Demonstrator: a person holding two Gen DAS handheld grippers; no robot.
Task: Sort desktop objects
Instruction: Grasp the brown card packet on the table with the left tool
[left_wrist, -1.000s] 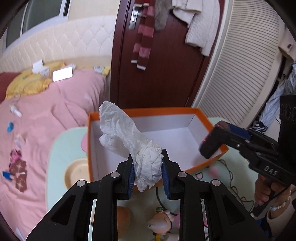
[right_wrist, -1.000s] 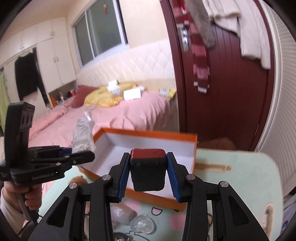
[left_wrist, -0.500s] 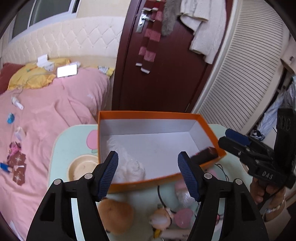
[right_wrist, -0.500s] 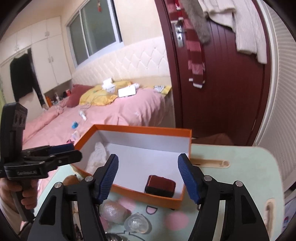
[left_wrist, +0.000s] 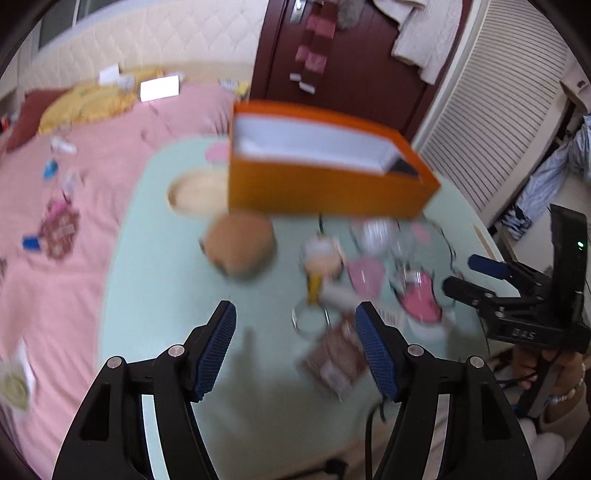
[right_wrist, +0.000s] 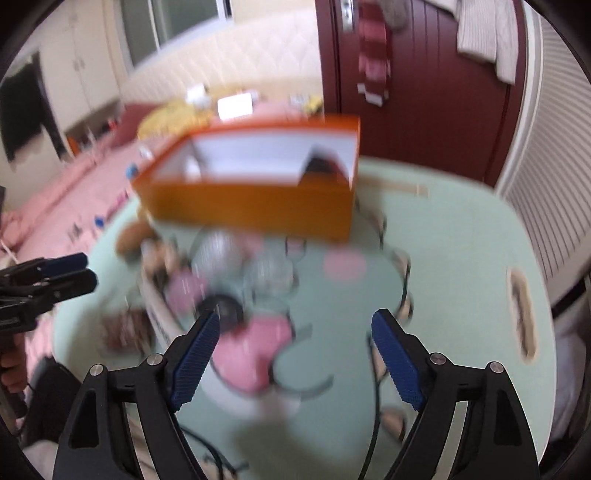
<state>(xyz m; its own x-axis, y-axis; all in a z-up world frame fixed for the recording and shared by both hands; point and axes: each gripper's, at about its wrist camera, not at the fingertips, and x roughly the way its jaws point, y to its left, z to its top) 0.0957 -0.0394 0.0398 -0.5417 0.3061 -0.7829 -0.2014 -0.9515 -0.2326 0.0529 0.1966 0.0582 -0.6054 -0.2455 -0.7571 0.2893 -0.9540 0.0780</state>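
Note:
The orange box (left_wrist: 325, 188) (right_wrist: 251, 201) stands at the far side of the pale green table (left_wrist: 166, 295) (right_wrist: 461, 258); a dark case (left_wrist: 404, 167) (right_wrist: 321, 166) shows inside its right end. Loose things lie in front of it, blurred: a brown plush (left_wrist: 240, 249), a small doll (left_wrist: 321, 258), pink items (left_wrist: 365, 275) (right_wrist: 258, 347), clear round items (right_wrist: 218, 251), a brown packet (left_wrist: 336, 358). My left gripper (left_wrist: 297, 347) hangs open above the table's near part, holding nothing. My right gripper (right_wrist: 295, 350) is open over a pink item, also seen at the right edge (left_wrist: 476, 275).
A pink bed (left_wrist: 55, 184) lies left of the table, with small things scattered on it. A dark red door (right_wrist: 424, 92) and a slatted white door (left_wrist: 498, 110) stand behind. A shallow beige dish (left_wrist: 192, 194) sits left of the box. Black cables (right_wrist: 373, 406) run across the table's near side.
Both grippers let go of their loads into the box, the tissue and the dark case, then pulled back and tilted down toward the loose items. Both stay open.

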